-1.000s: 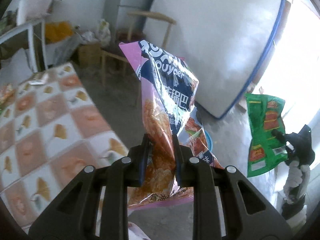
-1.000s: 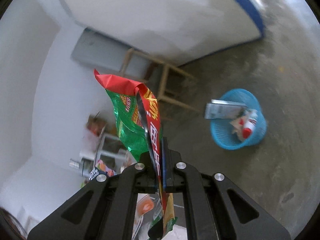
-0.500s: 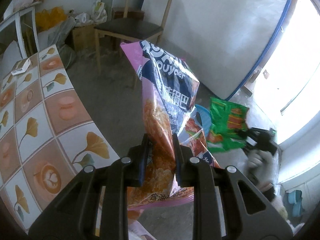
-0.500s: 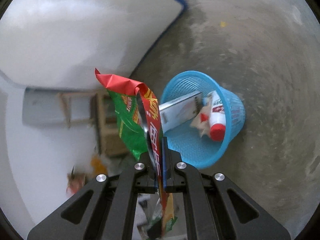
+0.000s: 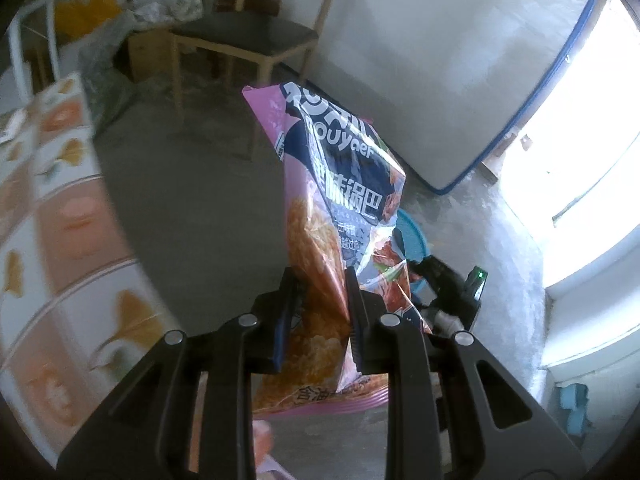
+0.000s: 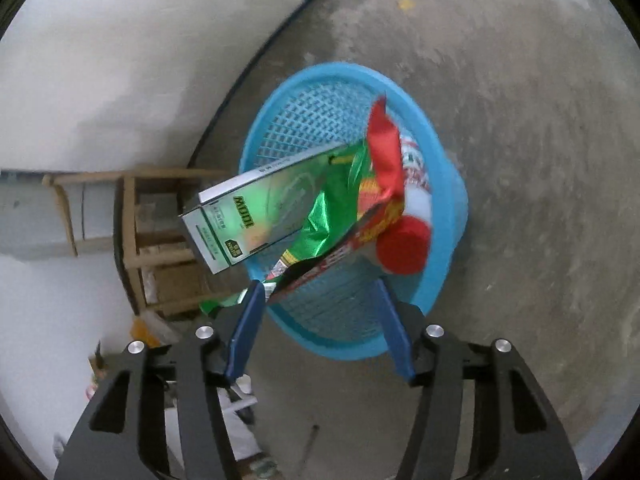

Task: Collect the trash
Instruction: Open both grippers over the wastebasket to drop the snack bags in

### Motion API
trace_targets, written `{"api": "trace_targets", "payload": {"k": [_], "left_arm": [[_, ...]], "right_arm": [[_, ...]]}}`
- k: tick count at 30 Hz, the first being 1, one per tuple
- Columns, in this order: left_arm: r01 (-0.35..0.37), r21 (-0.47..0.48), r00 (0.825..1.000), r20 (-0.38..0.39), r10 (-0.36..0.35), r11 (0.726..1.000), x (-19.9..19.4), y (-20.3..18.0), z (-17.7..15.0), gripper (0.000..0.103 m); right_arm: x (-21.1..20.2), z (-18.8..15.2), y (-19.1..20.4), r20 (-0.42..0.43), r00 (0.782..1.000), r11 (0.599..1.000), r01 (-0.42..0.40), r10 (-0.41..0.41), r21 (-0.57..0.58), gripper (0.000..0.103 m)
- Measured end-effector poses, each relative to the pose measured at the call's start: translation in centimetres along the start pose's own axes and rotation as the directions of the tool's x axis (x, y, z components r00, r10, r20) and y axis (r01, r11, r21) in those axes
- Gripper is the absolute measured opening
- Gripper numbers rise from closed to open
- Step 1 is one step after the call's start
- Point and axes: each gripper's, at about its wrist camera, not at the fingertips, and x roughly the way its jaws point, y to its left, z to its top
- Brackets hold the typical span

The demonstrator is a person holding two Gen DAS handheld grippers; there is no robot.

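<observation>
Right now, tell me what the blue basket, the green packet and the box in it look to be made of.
Blue basket: looks like moulded plastic, with a lattice wall and a smooth, slightly glossy rim.
Green packet: thin metallised film, probably plastic; it is crumpled and throws bright glints.
Box: seems to be printed cardboard, with flat faces, sharp folded edges and a light sheen.

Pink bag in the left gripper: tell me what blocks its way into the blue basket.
Nothing solid. The pink bag, clamped in the left gripper, hangs short of the basket. The right gripper, jaws opening, hovers at the basket, the green bag dropping in.
</observation>
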Motion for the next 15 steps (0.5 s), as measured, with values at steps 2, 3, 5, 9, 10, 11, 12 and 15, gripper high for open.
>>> {"api": "trace_targets", "payload": {"k": [2, 3, 5, 9, 10, 11, 12, 15], "left_arm": [[0.044, -0.013, 0.998, -0.035, -0.044, 0.999, 2.0, -1.3, 0.9, 0.022], [0.053, -0.020, 0.997, -0.054, -0.054, 0.998, 2.8, -1.9, 1.2, 0.022], [0.091, -0.043, 0.991, -0.094, -0.095, 0.995, 5.0, -2.9, 2.1, 0.023], [0.167, -0.135, 0.968, -0.167, -0.189, 0.977, 8.9, -4.7, 4.2, 0.023], [0.174, -0.146, 0.963, -0.180, -0.199, 0.974, 9.6, -5.1, 4.6, 0.023], [0.186, -0.163, 0.955, -0.201, -0.217, 0.969, 11.0, -6.0, 5.2, 0.023], [0.189, -0.178, 0.950, -0.215, -0.225, 0.966, 12.1, -6.5, 5.7, 0.025], [0.189, -0.246, 0.936, -0.247, -0.250, 0.950, 16.0, -7.7, 6.9, 0.040]], "right_arm": [[-1.1, 0.6, -0.5, 0.003, 1.000, 1.000, 0.001, 0.000, -0.030, 0.057], [-1.8, 1.0, -0.8, 0.002, 1.000, 0.999, -0.002, 0.002, -0.044, 0.057], [-3.7, 1.3, -1.5, 0.003, 1.000, 0.997, -0.013, 0.013, -0.074, 0.057], [-8.2, 1.1, -4.1, 0.002, 1.000, 0.993, -0.016, 0.016, -0.116, 0.057], [-9.6, 0.9, -5.2, -0.004, 1.000, 0.993, -0.008, 0.007, -0.116, 0.057], [-10.5, 0.7, -5.9, -0.010, 1.000, 0.994, 0.001, -0.002, -0.113, 0.057], [-11.4, 0.4, -7.0, -0.019, 1.000, 0.994, 0.017, -0.019, -0.110, 0.057], [-13.6, -0.3, -10.0, -0.053, 0.995, 0.993, 0.075, -0.080, -0.095, 0.057]]}}
